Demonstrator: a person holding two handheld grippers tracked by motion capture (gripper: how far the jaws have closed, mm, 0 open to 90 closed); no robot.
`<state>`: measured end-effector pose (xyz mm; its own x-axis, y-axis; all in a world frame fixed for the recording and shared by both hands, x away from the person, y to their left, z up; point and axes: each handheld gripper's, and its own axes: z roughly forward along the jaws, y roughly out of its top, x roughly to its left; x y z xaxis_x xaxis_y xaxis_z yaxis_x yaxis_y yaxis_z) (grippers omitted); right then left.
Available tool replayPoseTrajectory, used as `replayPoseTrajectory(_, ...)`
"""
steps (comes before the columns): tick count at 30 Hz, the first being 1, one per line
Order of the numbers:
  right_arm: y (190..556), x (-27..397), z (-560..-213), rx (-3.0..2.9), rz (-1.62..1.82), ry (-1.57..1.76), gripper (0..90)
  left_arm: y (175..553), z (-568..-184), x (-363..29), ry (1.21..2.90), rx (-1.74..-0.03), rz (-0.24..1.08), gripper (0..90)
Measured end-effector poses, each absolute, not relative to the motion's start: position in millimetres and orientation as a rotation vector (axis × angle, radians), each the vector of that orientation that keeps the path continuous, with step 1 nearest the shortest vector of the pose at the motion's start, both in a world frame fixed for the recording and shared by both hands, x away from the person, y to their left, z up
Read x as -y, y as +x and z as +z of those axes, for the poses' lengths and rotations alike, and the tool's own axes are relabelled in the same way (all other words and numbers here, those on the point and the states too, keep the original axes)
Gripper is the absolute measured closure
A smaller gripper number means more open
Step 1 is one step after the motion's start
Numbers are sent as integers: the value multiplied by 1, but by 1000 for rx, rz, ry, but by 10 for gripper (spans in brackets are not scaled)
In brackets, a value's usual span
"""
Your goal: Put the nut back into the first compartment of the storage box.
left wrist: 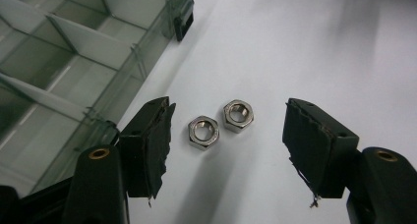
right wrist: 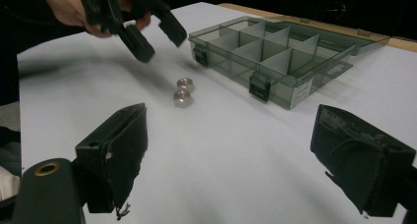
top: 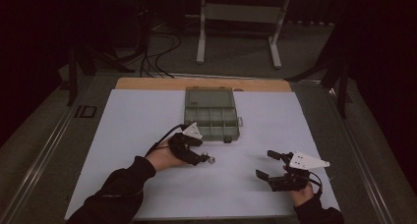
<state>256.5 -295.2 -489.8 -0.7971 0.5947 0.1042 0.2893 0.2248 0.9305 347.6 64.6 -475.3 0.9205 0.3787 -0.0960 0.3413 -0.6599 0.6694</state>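
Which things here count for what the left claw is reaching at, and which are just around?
In the job: two nuts, compartment box, left claw.
Just around: right claw, white table sheet, metal stand, floor cables.

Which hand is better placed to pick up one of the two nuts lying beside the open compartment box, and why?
Left. The left gripper hangs over the two nuts with its open jaws either side of them. The right gripper sits farther off, across bare white table.
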Motion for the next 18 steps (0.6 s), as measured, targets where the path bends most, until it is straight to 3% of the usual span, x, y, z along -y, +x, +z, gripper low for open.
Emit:
replayPoseTrajectory(9, 257, 295, -490, -2227, 1594, 828, 142, 351, -494, -55, 2421, -432, 111, 533)
replayPoseTrajectory(18, 257, 295, -490, -2225, 1597, 831, 142, 355, -502, -47, 2448, -436, 143, 588)
